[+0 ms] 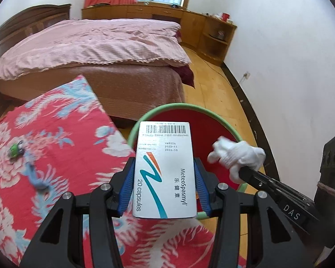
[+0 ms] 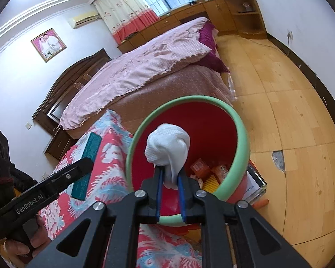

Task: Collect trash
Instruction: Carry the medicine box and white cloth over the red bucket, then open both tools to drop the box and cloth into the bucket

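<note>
right now both pieces of trash hang over the red bin [image 2: 239,134] with the green rim, which stands just beside the flowered red cloth [image 1: 55,134]. the left gripper [image 1: 164,178] is clamped on the long side faces of a white medicine box [image 1: 165,167]. the box's long axis runs straight out along the fingers, its barcode end pointing away toward the bin's far wall, and that end sits above the bin's mouth while the near end is over the near rim. the right gripper [image 2: 170,178] pinches the lower tail of a crumpled white tissue wad [image 2: 167,145], its jaws nearly together on it. the wad bulges beyond the fingertips, well inside the rim, above orange packets [image 2: 201,167] lying at the bin's bottom. of the two, the tissue looks the better centred over the opening, so the right hand seems nearer to a clean drop. the box probably wants a little more reach inward from the near rim before letting go.
</note>
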A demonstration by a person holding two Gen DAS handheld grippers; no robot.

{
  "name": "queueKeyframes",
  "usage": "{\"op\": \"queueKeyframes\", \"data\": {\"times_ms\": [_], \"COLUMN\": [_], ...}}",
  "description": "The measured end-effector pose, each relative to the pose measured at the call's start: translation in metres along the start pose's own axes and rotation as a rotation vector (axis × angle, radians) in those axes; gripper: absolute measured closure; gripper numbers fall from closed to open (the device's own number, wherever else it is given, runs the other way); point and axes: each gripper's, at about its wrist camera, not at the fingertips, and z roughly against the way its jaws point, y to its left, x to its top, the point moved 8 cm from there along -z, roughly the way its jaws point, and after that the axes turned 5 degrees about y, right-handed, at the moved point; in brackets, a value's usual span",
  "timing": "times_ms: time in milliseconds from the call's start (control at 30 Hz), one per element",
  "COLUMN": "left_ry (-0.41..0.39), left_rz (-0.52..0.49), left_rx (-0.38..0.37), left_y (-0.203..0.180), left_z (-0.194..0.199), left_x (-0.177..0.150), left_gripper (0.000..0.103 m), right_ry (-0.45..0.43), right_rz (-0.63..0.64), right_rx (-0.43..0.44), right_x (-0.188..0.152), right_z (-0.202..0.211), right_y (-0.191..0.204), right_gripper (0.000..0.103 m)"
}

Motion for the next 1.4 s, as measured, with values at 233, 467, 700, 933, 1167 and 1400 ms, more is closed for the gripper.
{"op": "queueKeyframes", "data": {"times_ms": [233,467,700,933,1167,1400], "left_ry": [0.034,0.010,0.001,-0.012,-0.035,-0.031], "left_rz": [-0.021,-0.023,0.003,0.066,0.117,0.170], "left_rx": [-0.010,0.000,0.022,0.077,0.150,0.232], "left_y": [-0.010,-0.011,0.003,0.040,0.090,0.152], "left_z": [-0.017,-0.013,-0.005,0.009,0.025,0.034], "left_x": [0.003,0.007,0.007,0.004,0.005,0.004], "left_gripper": [0.051,0.042,0.042,0.042,0.042,0.042], "right_ry": [0.005,0.006,-0.001,0.006,0.016,0.026], "right_rz": [-0.023,-0.035,-0.022,-0.011,0.025,0.058], "right_rx": [-0.005,0.002,0.013,0.022,0.029,0.034], "right_x": [0.001,0.002,0.000,-0.002,-0.004,-0.009], "right_z": [-0.006,-0.007,-0.001,-0.002,-0.004,-0.008], "right_y": [-0.013,-0.015,-0.007,0.005,0.027,0.050], "right_gripper": [0.087,0.085,0.074,0.069,0.063,0.058]}}
